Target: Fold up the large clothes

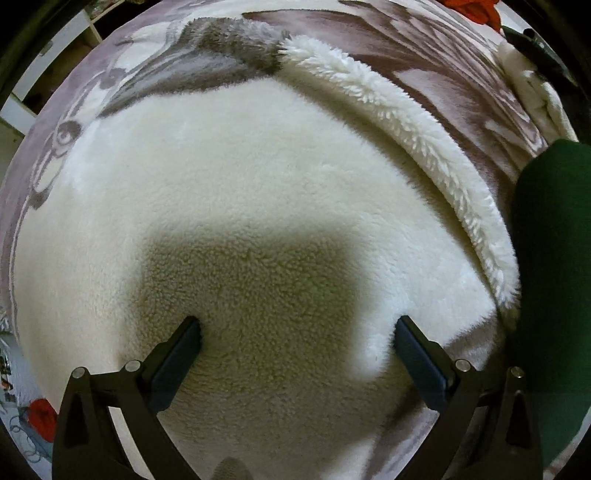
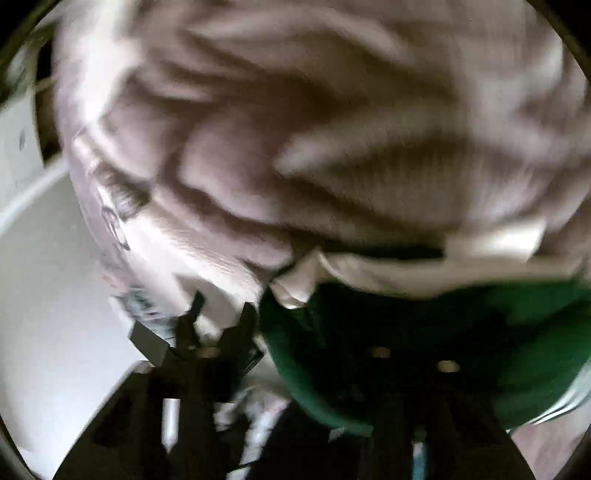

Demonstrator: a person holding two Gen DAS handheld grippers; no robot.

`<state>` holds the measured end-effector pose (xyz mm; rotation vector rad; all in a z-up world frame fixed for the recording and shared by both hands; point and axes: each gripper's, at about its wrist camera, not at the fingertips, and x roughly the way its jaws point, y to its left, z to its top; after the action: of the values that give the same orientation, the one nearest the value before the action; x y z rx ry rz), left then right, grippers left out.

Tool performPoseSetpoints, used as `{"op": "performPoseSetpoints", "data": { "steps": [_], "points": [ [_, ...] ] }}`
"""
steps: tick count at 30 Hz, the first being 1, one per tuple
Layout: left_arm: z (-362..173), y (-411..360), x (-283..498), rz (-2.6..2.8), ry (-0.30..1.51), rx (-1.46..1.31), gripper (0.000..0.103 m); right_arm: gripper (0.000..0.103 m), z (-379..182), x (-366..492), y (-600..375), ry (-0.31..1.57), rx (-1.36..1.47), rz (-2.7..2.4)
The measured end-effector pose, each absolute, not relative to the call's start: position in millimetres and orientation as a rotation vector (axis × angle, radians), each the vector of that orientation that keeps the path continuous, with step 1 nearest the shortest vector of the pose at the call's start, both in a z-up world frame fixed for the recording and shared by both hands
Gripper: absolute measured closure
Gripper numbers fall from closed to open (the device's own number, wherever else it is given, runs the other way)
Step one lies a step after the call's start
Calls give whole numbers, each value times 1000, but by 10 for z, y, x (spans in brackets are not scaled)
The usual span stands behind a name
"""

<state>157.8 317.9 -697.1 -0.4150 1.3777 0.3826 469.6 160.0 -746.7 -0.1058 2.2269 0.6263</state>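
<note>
The left tool (image 1: 297,328) points down onto a white fleece garment (image 1: 240,206), its two dark fingers (image 1: 177,363) spread wide with nothing pinched between them; the tips sit at the pile of the fleece, and whether they press into it cannot be told. A grey shadow of the tool lies on the fleece just ahead of the fingers. The fleece fills most of the left wrist view and lies on a mauve-and-white patterned blanket (image 1: 424,48). A shaggier white trim (image 1: 406,122) curves along the garment's far and right edge, meeting a grey furry patch (image 1: 229,40) at the top. To the right stands a green sleeve (image 1: 550,266) (the person's arm, cut off by the frame edge). Something red (image 1: 471,9) shows at the top right corner.

The right wrist view is badly blurred. The right tool (image 2: 303,369) is only dark shapes low in the frame, partly behind the green sleeve (image 2: 424,332), so whether it is spread or pinching anything cannot be told. Beyond it lies rumpled mauve fabric (image 2: 314,129), with a pale floor (image 2: 44,314) at the left.
</note>
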Motion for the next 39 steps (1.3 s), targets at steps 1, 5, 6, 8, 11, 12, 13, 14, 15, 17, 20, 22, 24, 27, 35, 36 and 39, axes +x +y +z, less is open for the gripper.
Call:
{"op": "performPoseSetpoints", "data": {
  "steps": [1, 5, 6, 8, 11, 12, 13, 14, 15, 17, 20, 22, 24, 27, 35, 36, 39],
  "points": [
    [-6965, 3195, 1574, 380, 1375, -418, 0, 42, -7259, 4714, 1727, 2128, -203, 681],
    [-6954, 3224, 1560, 391, 1372, -415, 0, 41, -6927, 4563, 2092, 1940, -525, 805],
    [-6954, 3228, 1558, 396, 1371, -416, 0, 41, -6998, 4466, 2140, 1938, -608, 812],
    [-6927, 3145, 1514, 405, 1366, -416, 0, 67, -7282, 4269, 2123, 1973, -763, 776],
    [-6861, 3089, 1536, 419, 1357, -419, 0, 72, -7634, 4380, 1821, 2113, -442, 625],
    [-6816, 3091, 1517, 425, 1351, -423, 0, 72, -7688, 4494, 1679, 2152, -281, 573],
    [-6789, 3081, 1509, 432, 1348, -417, 0, 71, -7659, 4560, 1600, 2144, -200, 580],
    [-6713, 3059, 1499, 454, 1348, -371, 0, 68, -7576, 4594, 1542, 2105, -167, 630],
    [-6653, 3039, 1498, 472, 1346, -332, 0, 64, -7442, 4603, 1459, 2067, -138, 691],
    [-6466, 3000, 1492, 494, 1326, -291, 0, 63, -7121, 4643, 1147, 2001, -31, 736],
    [-6166, 2984, 1492, 453, 1260, -447, 0, 41, -6550, 4816, 333, 1851, 200, 702],
    [-5958, 2832, 1588, 414, 1217, -508, 0, 39, -6258, 4870, -357, 1741, 253, 602],
    [-5825, 2566, 1856, 404, 1211, -460, 0, 37, -6138, 4938, -945, 1679, 211, 503],
    [-5684, 2103, 2087, 378, 1189, -413, 0, 37, -6280, 4900, -1652, 1664, 180, 364],
    [-5769, 1424, 2435, 337, 1253, -258, 0, 37, -7069, 4575, -2164, 1669, 365, 335],
    [-5746, 1352, 2416, 338, 1255, -247, 0, 37, -7191, 4568, -2139, 1670, 379, 344],
    [-5753, 1227, 2464, 330, 1260, -231, 0, 37, -7367, 4533, -2054, 1687, 425, 388]
  ]
}}
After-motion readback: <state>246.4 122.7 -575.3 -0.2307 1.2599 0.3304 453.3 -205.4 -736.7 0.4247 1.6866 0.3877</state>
